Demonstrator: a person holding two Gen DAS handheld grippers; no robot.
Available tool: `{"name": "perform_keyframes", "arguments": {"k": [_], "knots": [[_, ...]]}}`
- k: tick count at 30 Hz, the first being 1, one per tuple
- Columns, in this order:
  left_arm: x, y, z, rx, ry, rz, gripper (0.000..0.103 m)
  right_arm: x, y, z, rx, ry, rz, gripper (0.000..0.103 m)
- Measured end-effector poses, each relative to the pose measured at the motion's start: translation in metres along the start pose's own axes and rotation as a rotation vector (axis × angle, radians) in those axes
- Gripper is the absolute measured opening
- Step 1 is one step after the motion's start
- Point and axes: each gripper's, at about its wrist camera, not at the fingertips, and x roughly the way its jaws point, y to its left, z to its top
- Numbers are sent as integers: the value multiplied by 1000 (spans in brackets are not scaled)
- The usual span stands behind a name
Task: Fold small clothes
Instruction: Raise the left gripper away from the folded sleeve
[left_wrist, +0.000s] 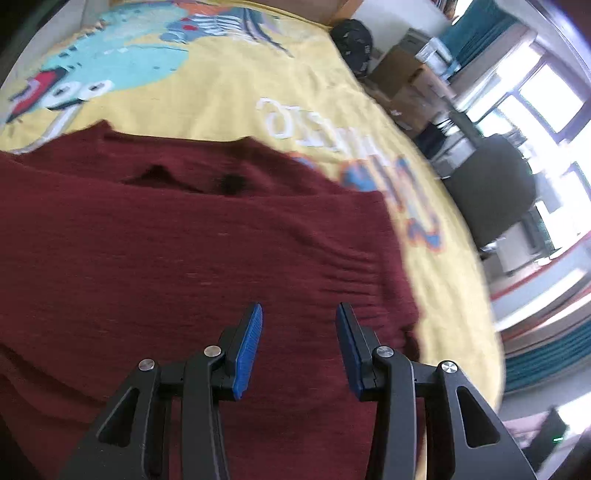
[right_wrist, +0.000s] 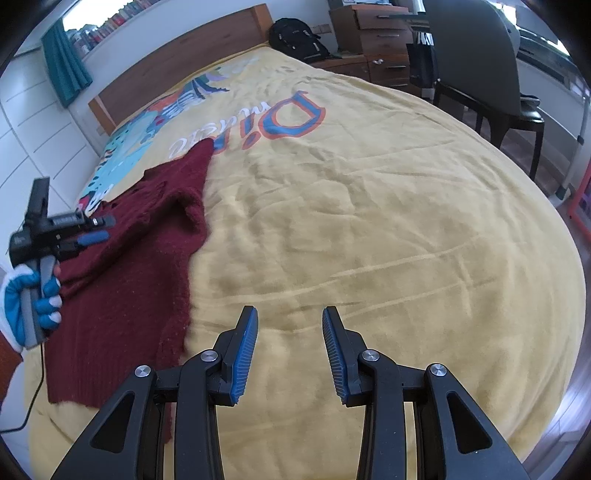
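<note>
Right wrist view first: the right gripper (right_wrist: 290, 354) hangs over bare yellow blanket (right_wrist: 369, 221), jaws wide and holding nothing. To its left, near, the maroon sweater (right_wrist: 125, 280) lies spread on the blanket, its ribbed hem toward the near edge of the bed and one sleeve reaching far toward the printed lettering. The left gripper (right_wrist: 99, 229), held in a blue-and-white gloved hand (right_wrist: 31, 299), hovers above the sweater's left part; its jaws look parted, with no cloth between them.

Left wrist view, somewhat blurred: the left gripper (left_wrist: 299, 349) stands open above the knit, the ribbed band (left_wrist: 354, 273) just beyond the blue pads (left_wrist: 249, 343).

Judging by the fuzzy, loose knit, the sweater is soft, limp and fairly light; it should drape and stretch rather than hold a crease, and the rubbed pads ought to grip it well. Best holds are likely the ribbed hem corners or the shoulder seams, pinching both layers.

Farther off, the blanket carries large orange-outlined letters (right_wrist: 291, 118), seen upside down, beginning with "Di"; the white script beside them is not readable. A black backpack (right_wrist: 297, 38) sits by the wooden headboard (right_wrist: 177, 62)
</note>
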Motion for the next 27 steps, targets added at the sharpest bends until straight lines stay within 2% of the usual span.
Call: {"name": "perform_keyframes", "arguments": {"k": [2,5,9,12,19,21,24,27], "knots": [[8,5,-10,8,18,49,36,1,1,0,0,3,1,38],[19,1,-28,32,38,74,36,1,4,-1,-4,5,2,38],[16,-4,-44,47,30,30,37,1,11,-2,-15,9,4,38],[1,5,-41,41,7,23,36,0,17,-2,-27,9,3,38],[-30,55,-32,13,-102,167,37,2,33,2,-56,10,3,38],[-42,81,-41,-19,-121,223,37,3,39,3,-66,14,6,38],[-40,101,-52,-60,-101,229,36,2,48,4,-83,15,12,38],[-42,96,-62,-21,-87,224,37,-1,56,6,-96,9,18,38]]}}
